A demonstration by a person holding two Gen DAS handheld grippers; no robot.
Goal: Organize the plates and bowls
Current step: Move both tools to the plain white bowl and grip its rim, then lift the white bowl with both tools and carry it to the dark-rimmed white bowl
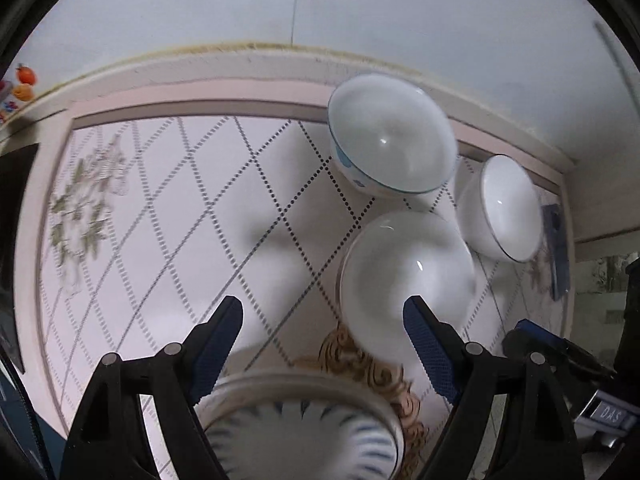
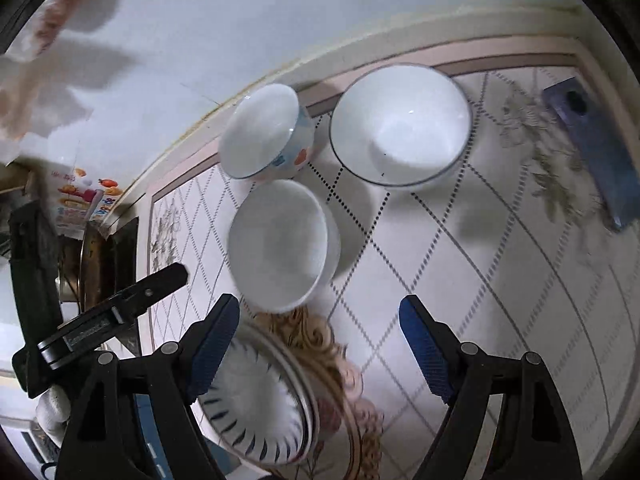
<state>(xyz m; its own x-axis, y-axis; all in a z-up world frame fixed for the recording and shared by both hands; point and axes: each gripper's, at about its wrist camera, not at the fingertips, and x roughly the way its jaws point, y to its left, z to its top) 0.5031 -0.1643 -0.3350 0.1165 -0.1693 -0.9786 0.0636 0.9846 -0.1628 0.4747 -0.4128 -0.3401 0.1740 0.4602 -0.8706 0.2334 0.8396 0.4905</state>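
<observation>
Left wrist: 3 bowls (image 1: 390, 136) upright.

Both fisheye views are evenly and rather coolly lit from overhead. Small white glints sit inside the plain white bowl (image 1: 408, 276) and the blue-rimmed bowl (image 2: 400, 126). Soft double shadows fall on the diamond-patterned desk (image 1: 180, 208) beside the bowls. Motion blur smears the leaf print and bowl rims. Straight edges bow strongly toward the dark, vignetted corners.
</observation>
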